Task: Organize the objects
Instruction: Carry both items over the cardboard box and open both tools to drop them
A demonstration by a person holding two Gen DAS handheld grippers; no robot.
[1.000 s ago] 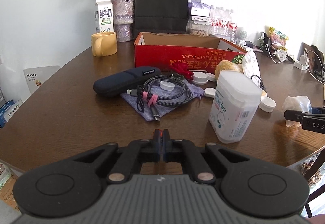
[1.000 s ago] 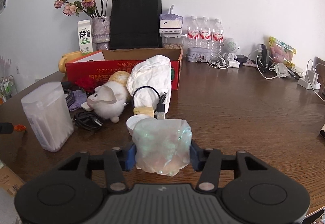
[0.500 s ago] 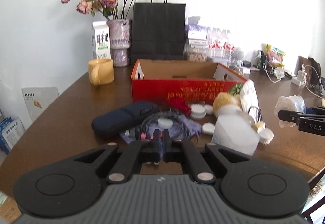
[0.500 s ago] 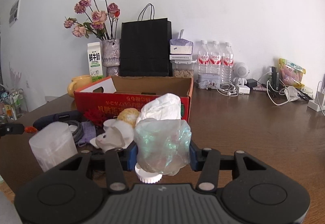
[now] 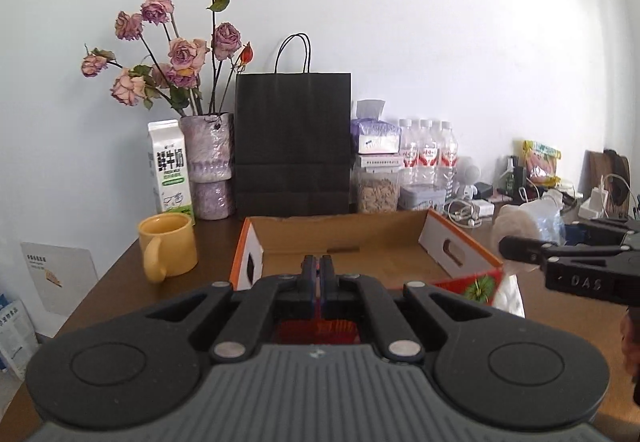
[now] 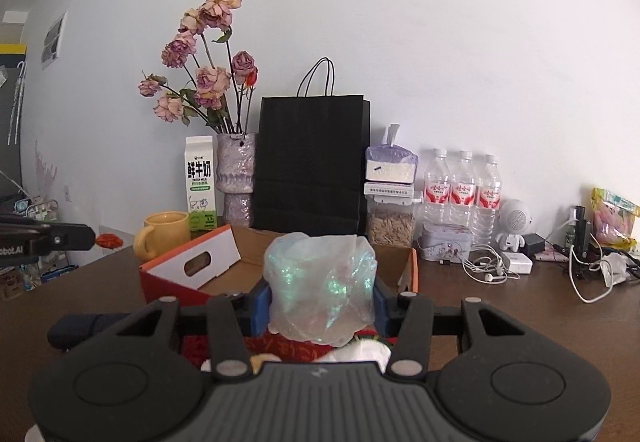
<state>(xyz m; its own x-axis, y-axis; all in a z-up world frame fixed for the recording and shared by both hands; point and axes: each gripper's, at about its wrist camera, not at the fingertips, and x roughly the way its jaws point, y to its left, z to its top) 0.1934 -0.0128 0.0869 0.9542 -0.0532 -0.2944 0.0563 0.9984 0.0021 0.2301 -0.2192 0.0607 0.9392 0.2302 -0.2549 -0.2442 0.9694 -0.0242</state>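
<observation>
My right gripper (image 6: 320, 302) is shut on a crumpled clear plastic bag (image 6: 322, 288) and holds it in the air in front of the open red cardboard box (image 6: 188, 274). The bag also shows in the left wrist view (image 5: 532, 226), held beside the box's right end. My left gripper (image 5: 319, 274) is shut and empty, raised and pointing into the box (image 5: 344, 242), whose brown inside looks bare. The left gripper also shows at the left edge of the right wrist view (image 6: 92, 238).
Behind the box stand a yellow mug (image 5: 170, 246), a milk carton (image 5: 170, 165), a vase of dried roses (image 5: 210, 161), a black paper bag (image 5: 292, 145), jars and water bottles (image 6: 462, 197). Cables and chargers (image 6: 500, 266) lie at the right. A dark pouch (image 6: 80, 326) lies low left.
Both grippers have risen and tilted up. The table clutter in front of the box has dropped out of view. The right gripper has carried the plastic bag up toward the box.
</observation>
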